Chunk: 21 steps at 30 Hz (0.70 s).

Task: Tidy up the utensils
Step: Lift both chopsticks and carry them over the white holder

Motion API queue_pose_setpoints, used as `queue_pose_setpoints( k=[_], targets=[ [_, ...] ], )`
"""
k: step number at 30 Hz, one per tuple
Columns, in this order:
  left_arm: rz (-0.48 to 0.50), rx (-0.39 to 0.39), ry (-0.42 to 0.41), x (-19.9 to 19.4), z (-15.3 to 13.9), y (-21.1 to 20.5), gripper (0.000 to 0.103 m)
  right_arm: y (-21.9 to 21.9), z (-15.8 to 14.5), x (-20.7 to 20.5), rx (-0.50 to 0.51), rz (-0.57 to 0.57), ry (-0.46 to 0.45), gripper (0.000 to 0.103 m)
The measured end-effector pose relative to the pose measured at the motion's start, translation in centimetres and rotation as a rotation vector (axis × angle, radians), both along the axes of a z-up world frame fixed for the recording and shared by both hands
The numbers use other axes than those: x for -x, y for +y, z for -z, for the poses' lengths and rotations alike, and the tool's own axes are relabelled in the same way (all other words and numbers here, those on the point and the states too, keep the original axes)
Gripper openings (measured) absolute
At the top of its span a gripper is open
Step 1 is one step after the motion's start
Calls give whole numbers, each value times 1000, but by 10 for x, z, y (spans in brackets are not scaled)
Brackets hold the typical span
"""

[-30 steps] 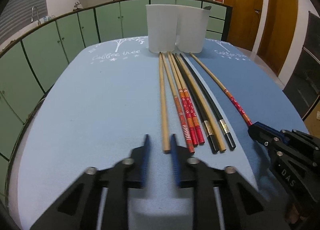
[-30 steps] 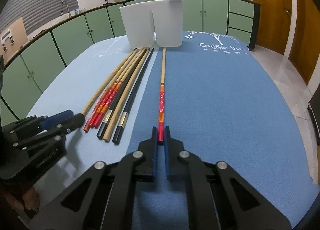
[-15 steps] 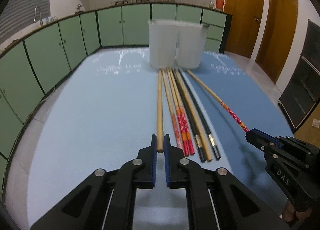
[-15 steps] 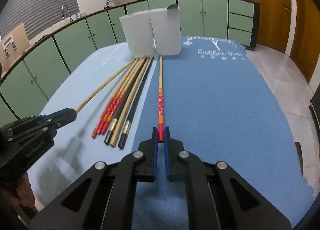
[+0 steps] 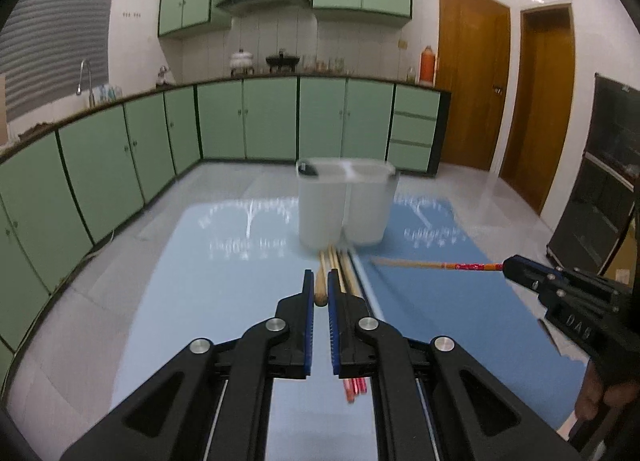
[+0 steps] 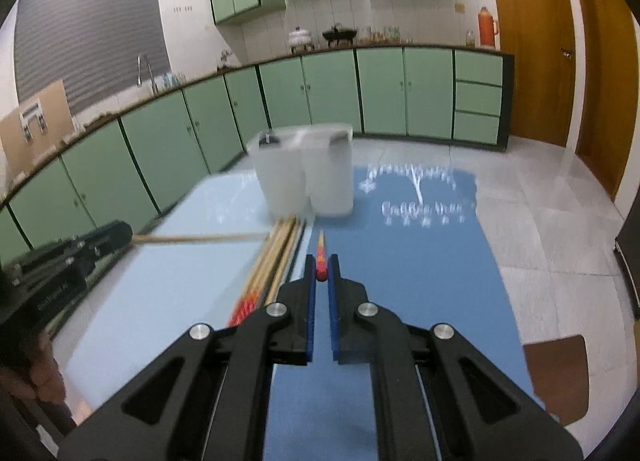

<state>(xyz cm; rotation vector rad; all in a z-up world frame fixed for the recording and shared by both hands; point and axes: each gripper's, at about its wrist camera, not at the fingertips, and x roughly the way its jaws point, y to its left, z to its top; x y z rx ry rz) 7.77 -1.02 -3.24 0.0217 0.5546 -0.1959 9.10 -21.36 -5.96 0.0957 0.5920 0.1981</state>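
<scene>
Both cams ride the grippers, high over the table's (image 5: 224,261) near end, tilted down toward its far edge. Each catches the white holder (image 5: 344,201) and green cabinets (image 6: 404,89); each sees the other gripper sideways.

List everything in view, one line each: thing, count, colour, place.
plain chopstick: one, tan wood, held by the left gripper
red-ended chopstick: one, wood with red and orange end, held by the right gripper
remaining chopsticks: several, count unclear, wood, black, red-ended, on the cloth before the holder
holder: one, white, two compartments, far end of the table
tablecloth: one, light and darker blue, over the table
left gripper: one, black, blue fingers, shut
right gripper: one, black, blue fingers, shut
</scene>
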Motion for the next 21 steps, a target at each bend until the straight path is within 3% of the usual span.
queue_pose_setpoints(
  k=[9,21],
  targets=[
    [31,7,-54,-25,-34,-2,6,-9,-56,-32,-30,-63,-26,5],
    [49,13,-59,-44,-49,3,6,-8,-81,-60,-23,-138,18,5]
  ],
)
